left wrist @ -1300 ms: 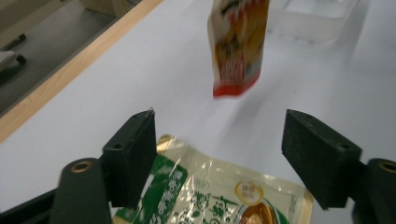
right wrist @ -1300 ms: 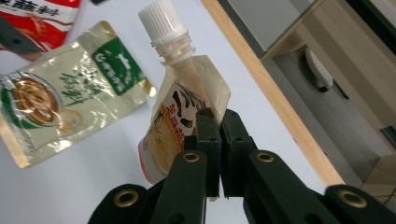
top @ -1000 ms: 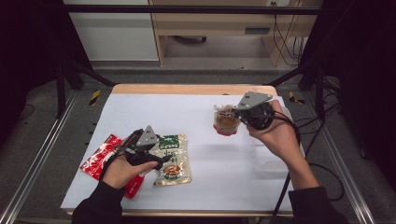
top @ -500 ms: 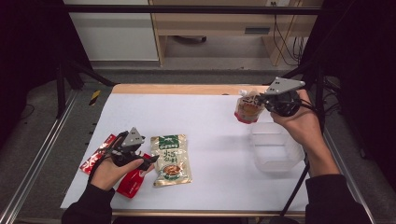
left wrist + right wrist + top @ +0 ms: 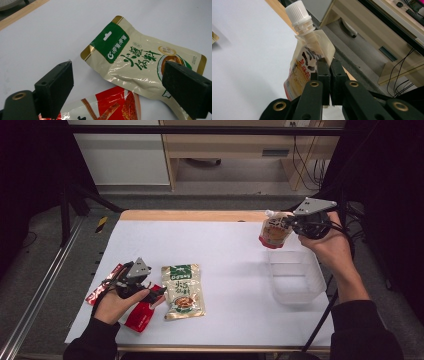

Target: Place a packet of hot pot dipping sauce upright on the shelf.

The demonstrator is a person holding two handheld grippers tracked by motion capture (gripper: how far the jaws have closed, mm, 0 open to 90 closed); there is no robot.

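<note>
The white-capped spouted drink pouch, clenched by the right gripper, has been carried beyond the clear plastic tub; the left gripper fingers are released, empty.

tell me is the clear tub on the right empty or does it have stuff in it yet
Empty. The high view shows the clear tub with only the white table through its bottom; the spouted pouch hangs above its far edge, clamped in the right gripper.
</note>
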